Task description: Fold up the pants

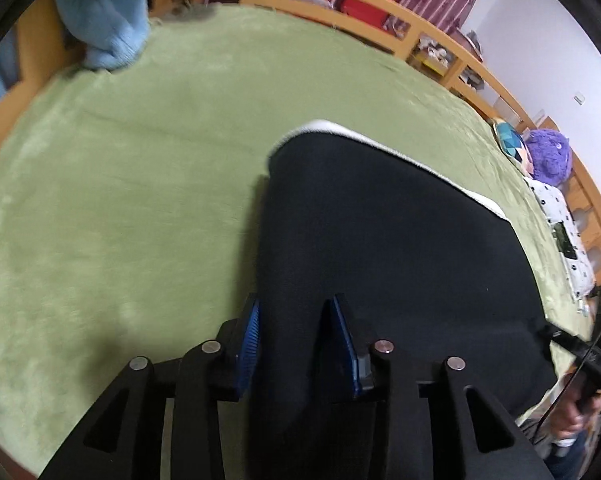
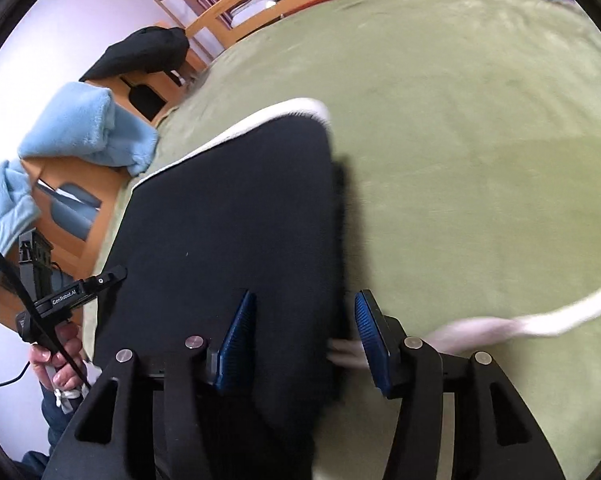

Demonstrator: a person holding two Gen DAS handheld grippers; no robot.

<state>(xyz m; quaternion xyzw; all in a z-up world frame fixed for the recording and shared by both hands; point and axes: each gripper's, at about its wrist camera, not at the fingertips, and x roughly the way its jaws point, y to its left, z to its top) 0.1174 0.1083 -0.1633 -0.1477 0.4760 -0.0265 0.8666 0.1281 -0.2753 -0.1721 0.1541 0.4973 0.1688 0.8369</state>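
Black pants point(image 1: 380, 240) with a white inner edge point(image 1: 380, 144) lie folded on the green blanket point(image 1: 120, 200). My left gripper point(image 1: 294, 320) hangs over the near left part of the pants. Its blue pads point(image 1: 250, 336) stand apart with black cloth between them, and no grip shows. My right gripper point(image 2: 304, 316) straddles the right edge of the pants point(image 2: 228, 200). It is open, and the right pad point(image 2: 370, 336) is off the cloth over the blanket point(image 2: 460, 160). A white strip point(image 2: 540, 320) trails to the right. A hand holds the left gripper point(image 2: 80, 292) at the pants' left side.
A light blue towel point(image 2: 88, 128) hangs over the wooden frame point(image 2: 60, 200) at the bed's left side. A wooden rail point(image 1: 380, 4) runs along the far edge. A purple plush point(image 1: 548, 156) and a spotted pillow point(image 1: 560, 216) lie at the right. Black clothing point(image 2: 140, 56) sits beyond the towel.
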